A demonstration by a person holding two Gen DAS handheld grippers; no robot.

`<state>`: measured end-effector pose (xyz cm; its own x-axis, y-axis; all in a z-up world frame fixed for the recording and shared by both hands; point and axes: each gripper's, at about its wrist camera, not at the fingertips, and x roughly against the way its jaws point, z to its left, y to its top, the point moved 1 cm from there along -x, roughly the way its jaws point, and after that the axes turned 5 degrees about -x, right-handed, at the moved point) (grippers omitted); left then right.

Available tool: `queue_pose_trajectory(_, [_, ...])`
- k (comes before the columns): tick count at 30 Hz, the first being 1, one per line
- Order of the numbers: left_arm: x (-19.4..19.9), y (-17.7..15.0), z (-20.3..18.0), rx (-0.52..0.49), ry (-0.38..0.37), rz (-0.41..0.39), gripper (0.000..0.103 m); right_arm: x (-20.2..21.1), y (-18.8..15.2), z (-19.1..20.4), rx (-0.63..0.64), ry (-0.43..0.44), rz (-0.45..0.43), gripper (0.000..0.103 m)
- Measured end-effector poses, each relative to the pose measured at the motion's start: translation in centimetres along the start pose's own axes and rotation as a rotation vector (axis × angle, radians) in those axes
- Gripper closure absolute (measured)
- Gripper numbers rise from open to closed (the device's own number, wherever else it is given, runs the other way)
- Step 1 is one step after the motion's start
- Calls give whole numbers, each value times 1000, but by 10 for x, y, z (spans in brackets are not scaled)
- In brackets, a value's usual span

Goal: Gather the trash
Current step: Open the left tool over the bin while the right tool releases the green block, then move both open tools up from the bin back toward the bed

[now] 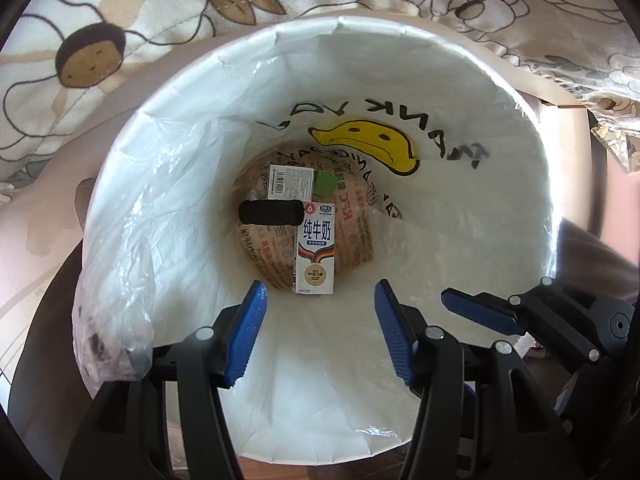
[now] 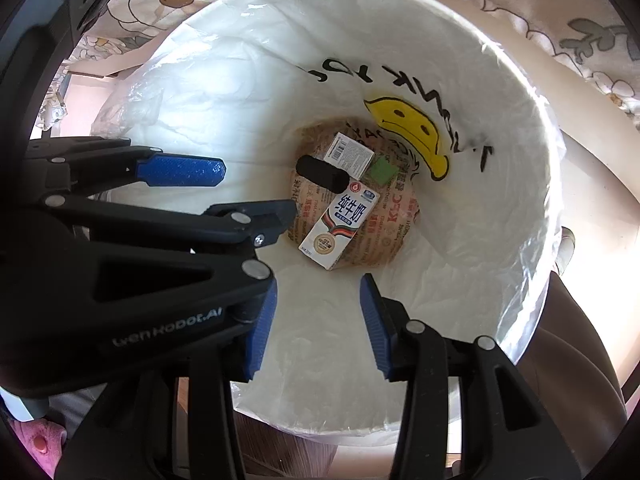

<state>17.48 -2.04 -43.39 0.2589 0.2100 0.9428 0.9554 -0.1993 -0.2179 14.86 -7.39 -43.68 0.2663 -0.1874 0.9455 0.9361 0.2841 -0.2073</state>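
Bin: one round bin (image 1: 536,184), seen from above in both wrist views; white liner bag (image 1: 168,208) draped over its rim.
Bag print: one yellow smiley face (image 1: 368,144), upside down in both views; black lettering around it, partly folded, reads roughly "THANK YOU".
Bin contents, count: four separate items on a printed brown paper layer (image 1: 356,240) at the bottom.
Item 1: milk carton (image 1: 315,248), white, lying flat at the bottom centre; Chinese label "纯牛奶"; a round gold seal near its lower end, text too small to read.
Item 2: small white box (image 1: 291,181) with a barcode, lying toward the far side of the bottom, just beside the carton's top end.
Item 3: black cylinder (image 1: 270,212), lying on its side, one end touching the carton's top corner.
Item 4: green square piece (image 1: 325,183), just beside the barcode box.
Paper layer print: red "K&C"-like letters and repeated small text; the rest is not legible.
Left gripper (image 1: 320,334): one; two blue fingers spread apart, holding nothing, poised above the near rim of the bin.
Right gripper (image 2: 318,326): one; two blue fingers spread apart, holding nothing, above the near rim, just beside the left gripper.
Gripper marking: white lettering on the left gripper's body in the right wrist view, reading approximately "GenRobot.AI".
Surroundings: floral fabric (image 1: 120,12) beyond the far rim of the bin.
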Motion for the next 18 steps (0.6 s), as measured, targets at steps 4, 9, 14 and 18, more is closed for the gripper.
queue_pose_trajectory(4, [10, -4, -2, -5, 7, -16, 44, 7, -6, 1, 2, -7, -10, 58])
queue_pose_trajectory(9, [29, -12, -7, -21, 21, -49, 44, 24, -16, 1, 1, -12, -42, 59])
queue_pose_trajectory(14, [53, -26, -15, -38, 37, -96, 44, 49, -30, 1, -2, -17, -84, 59])
queue_pose_trajectory(18, [76, -38, -23, -66, 54, -140, 44, 68, -41, 1, 8, -29, -124, 59])
